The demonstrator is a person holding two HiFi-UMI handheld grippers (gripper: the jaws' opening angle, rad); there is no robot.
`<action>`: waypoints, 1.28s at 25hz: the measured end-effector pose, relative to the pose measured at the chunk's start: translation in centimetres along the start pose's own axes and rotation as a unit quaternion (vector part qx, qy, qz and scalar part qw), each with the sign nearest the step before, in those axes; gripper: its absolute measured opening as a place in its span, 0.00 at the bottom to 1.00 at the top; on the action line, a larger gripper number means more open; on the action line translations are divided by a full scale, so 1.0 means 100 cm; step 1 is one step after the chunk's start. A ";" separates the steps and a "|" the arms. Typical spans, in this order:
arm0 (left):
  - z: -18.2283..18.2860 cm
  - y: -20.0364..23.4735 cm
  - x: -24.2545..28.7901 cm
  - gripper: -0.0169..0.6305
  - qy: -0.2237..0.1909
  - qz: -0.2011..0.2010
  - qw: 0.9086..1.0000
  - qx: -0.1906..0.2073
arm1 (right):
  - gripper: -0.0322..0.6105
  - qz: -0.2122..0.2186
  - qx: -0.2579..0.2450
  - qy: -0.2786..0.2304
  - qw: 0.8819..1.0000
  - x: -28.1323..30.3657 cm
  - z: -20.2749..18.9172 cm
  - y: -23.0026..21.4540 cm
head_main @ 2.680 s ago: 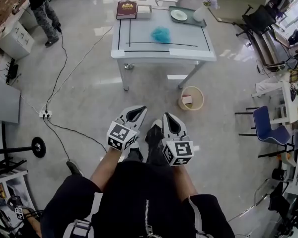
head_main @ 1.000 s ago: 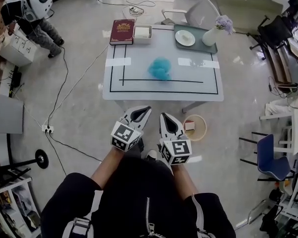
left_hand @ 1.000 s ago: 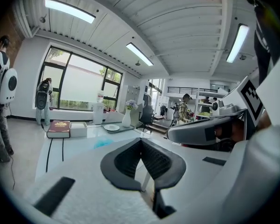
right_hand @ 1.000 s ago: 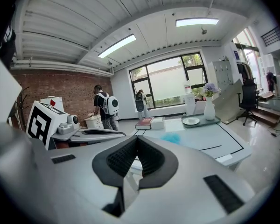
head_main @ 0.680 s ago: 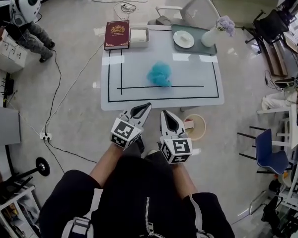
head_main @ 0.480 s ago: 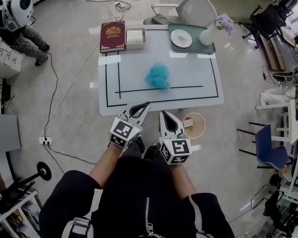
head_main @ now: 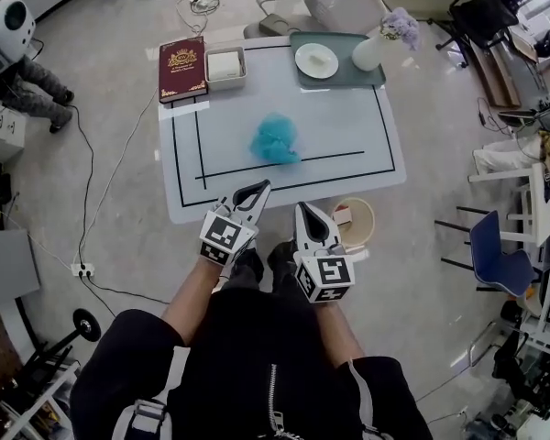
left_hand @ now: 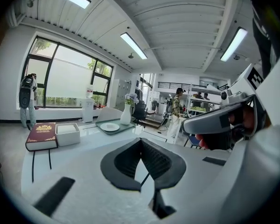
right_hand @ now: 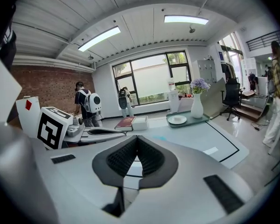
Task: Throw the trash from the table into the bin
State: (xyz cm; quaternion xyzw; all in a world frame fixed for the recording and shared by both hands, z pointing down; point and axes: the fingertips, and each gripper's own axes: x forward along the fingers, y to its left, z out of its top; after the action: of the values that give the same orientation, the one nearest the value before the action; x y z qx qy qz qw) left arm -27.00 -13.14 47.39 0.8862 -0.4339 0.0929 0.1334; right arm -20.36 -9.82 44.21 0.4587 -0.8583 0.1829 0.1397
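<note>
Left tongs [head_main: 255,191]: shut, empty; tips at the bench's [head_main: 348,136] near edge.
Right tongs [head_main: 308,213]: shut, empty; just short of the bench's near edge.
Trash [head_main: 275,140]: blue crumpled wad, near mid-bench, well apart from both tongs.
Bin [head_main: 353,224]: on the floor at the bench's near edge, toward its right corner, seemingly partly under the top.
Risk, shut tongs: if neither pair opens before reaching the wad, the tips are likely to push it across the bench instead of gripping it.
Risk, light wad: a shallow pinch on loose material can slip, and the wad would fall to the floor beside the bench.
Risk, bin: the bench edge may overhang the rim, so a release made too high or too early can miss.
Risk, vase [head_main: 371,51]: it stands at the bench's far edge; overreaching can tip it.
</note>
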 end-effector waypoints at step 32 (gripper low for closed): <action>-0.043 0.065 0.120 0.69 0.059 0.057 0.997 0.004 | 0.06 -0.060 0.039 0.028 0.997 -0.013 -0.022 -0.096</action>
State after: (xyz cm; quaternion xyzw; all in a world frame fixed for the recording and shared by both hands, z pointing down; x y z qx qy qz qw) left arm -25.08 -24.51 55.85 0.8534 -0.4750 0.1543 0.1492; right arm -11.47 -12.79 47.39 0.5088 -0.8173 0.2202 0.1569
